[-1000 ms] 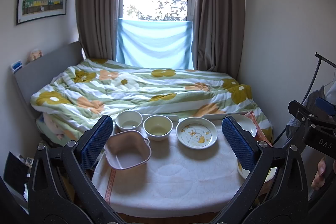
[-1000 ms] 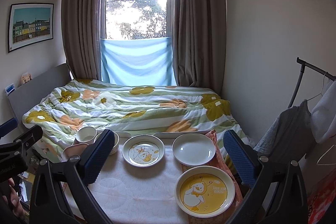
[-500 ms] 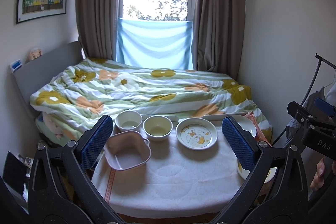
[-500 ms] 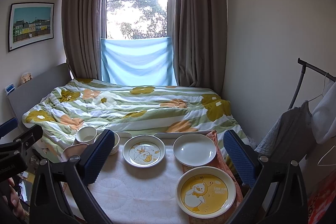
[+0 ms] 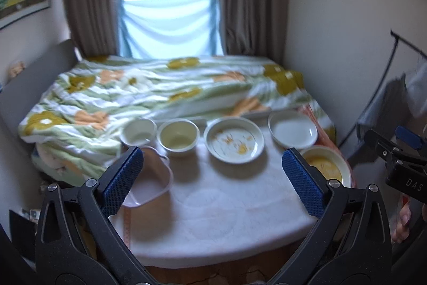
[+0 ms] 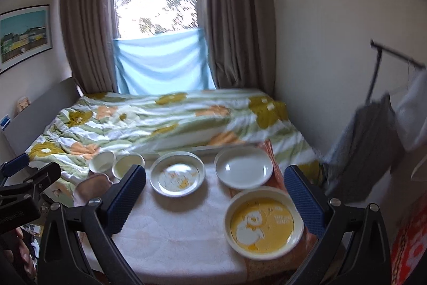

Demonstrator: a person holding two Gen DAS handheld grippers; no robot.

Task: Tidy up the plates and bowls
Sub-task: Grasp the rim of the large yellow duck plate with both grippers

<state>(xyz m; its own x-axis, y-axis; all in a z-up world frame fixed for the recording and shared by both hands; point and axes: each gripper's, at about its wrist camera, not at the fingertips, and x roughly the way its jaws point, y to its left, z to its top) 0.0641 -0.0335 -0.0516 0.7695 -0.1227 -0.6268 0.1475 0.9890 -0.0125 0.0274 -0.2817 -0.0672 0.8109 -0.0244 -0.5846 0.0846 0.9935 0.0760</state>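
Both grippers hang above the near edge of the tabletop (image 5: 213,215), jaws spread wide and holding nothing: left gripper (image 5: 213,175), right gripper (image 6: 216,194). The duck plate (image 5: 234,140) is the landmark. Left of it sit two small bowls (image 5: 178,138) (a pink square dish (image 5: 153,186) nearer the camera); right of it, a plain white plate (image 5: 292,128) and a yellow plate (image 6: 263,222).
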